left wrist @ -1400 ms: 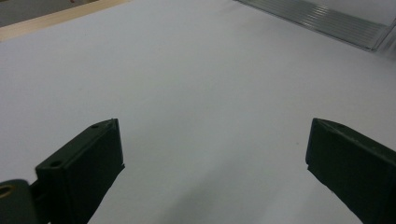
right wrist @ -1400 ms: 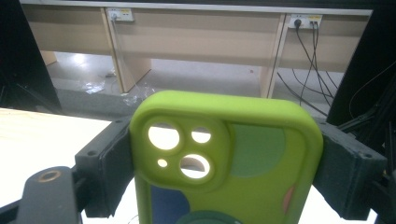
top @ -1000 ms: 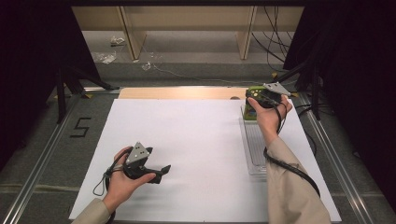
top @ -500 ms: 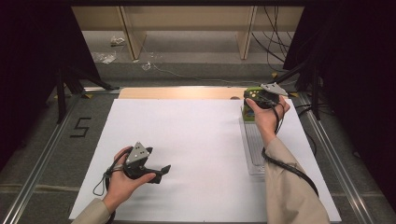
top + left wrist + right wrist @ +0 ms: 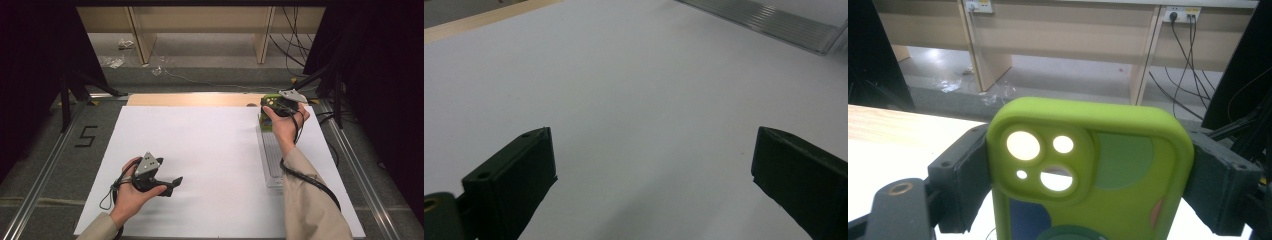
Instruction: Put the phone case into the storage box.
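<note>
Phone case [image 5: 1093,175], lime green, held by right tongs [image 5: 278,104] above far end of clear tray [image 5: 272,155]: light, flexible, thin-walled; side edges give surest hold. Left tongs [image 5: 651,187] wide, empty, low over white worktop [image 5: 210,150].

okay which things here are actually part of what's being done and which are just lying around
In use: green phone case clamped in the right gripper; clear tray; left gripper, open above the white sheet.

Lying about: plastic scraps and cables on the floor beyond the table.
</note>
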